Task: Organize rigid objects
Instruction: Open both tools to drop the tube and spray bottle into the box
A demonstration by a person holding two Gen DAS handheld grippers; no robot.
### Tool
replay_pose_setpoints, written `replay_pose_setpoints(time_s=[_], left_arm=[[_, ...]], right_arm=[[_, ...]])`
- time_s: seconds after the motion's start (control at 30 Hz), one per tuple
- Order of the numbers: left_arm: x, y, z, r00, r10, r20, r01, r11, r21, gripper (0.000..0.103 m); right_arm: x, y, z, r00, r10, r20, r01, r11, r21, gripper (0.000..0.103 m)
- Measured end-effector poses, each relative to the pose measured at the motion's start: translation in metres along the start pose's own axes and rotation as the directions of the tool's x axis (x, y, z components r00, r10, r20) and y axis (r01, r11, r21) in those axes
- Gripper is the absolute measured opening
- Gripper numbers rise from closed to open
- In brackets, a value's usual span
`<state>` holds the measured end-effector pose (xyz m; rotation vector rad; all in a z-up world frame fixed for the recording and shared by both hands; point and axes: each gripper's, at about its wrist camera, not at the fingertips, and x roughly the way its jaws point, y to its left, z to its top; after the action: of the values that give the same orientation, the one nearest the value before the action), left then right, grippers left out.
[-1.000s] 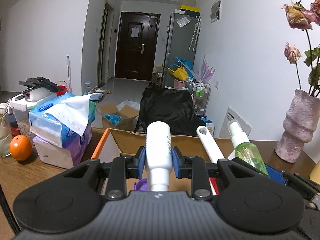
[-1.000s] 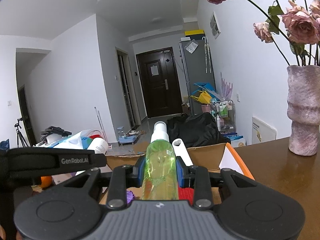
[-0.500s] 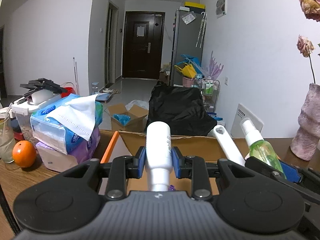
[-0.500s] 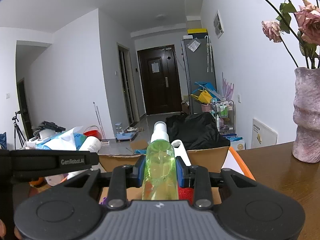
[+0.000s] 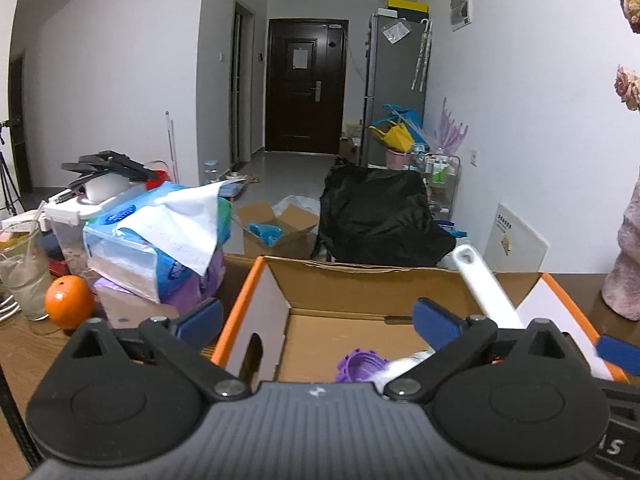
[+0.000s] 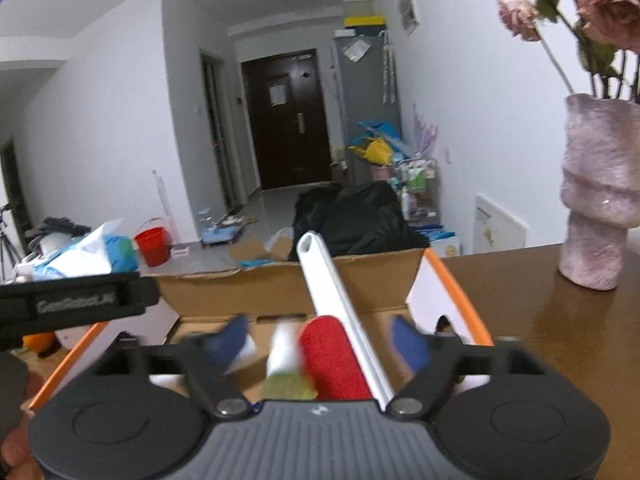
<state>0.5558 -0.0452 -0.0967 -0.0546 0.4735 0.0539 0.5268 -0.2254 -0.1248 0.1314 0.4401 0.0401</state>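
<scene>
An open cardboard box (image 5: 360, 280) with orange-edged flaps sits on the wooden table, also in the right wrist view (image 6: 280, 284). My left gripper (image 5: 318, 316) is open and empty above it. A purple lid (image 5: 360, 364) and part of a white bottle (image 5: 408, 362) lie inside. My right gripper (image 6: 320, 340) is open; the green spray bottle (image 6: 286, 376) lies blurred between its fingers in the box. A red lint roller (image 6: 332, 360) with a long white handle (image 6: 328, 280) leans on the box's far wall; the handle (image 5: 486, 284) also shows in the left wrist view.
Tissue packs (image 5: 160, 248), an orange (image 5: 68, 306) and a glass (image 5: 24, 276) stand left of the box. A pink vase (image 6: 600, 200) with dried roses stands on the table at right. The left gripper's body (image 6: 76, 300) reaches in at left of the right wrist view.
Both grippers have opened. The white bottle has left the left gripper and the green spray bottle has dropped from the right gripper into the box.
</scene>
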Motion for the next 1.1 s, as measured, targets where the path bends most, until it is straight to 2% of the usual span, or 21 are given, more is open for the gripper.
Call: replay_pose_setpoints(time_s=[0.07, 0.53, 1.1], left_arm=[[0.000, 0.001, 0.001, 1.000, 0.005, -0.005, -0.005, 1.000, -0.004, 0.103], [-0.005, 0.004, 0.001, 1.000, 0.005, -0.001, -0.005, 1.000, -0.012, 0.103], [-0.028, 0.011, -0.005, 1.000, 0.008, 0.006, -0.008, 1.000, -0.022, 0.103]], right_arm=[[-0.001, -0.001, 0.001, 1.000, -0.009, 0.003, 0.009, 1.000, 0.001, 0.103], [-0.002, 0.001, 0.003, 1.000, -0.031, 0.005, 0.031, 1.000, -0.006, 0.103], [-0.027, 0.006, -0.006, 0.999, -0.038, 0.019, 0.038, 0.998, -0.041, 0.103]])
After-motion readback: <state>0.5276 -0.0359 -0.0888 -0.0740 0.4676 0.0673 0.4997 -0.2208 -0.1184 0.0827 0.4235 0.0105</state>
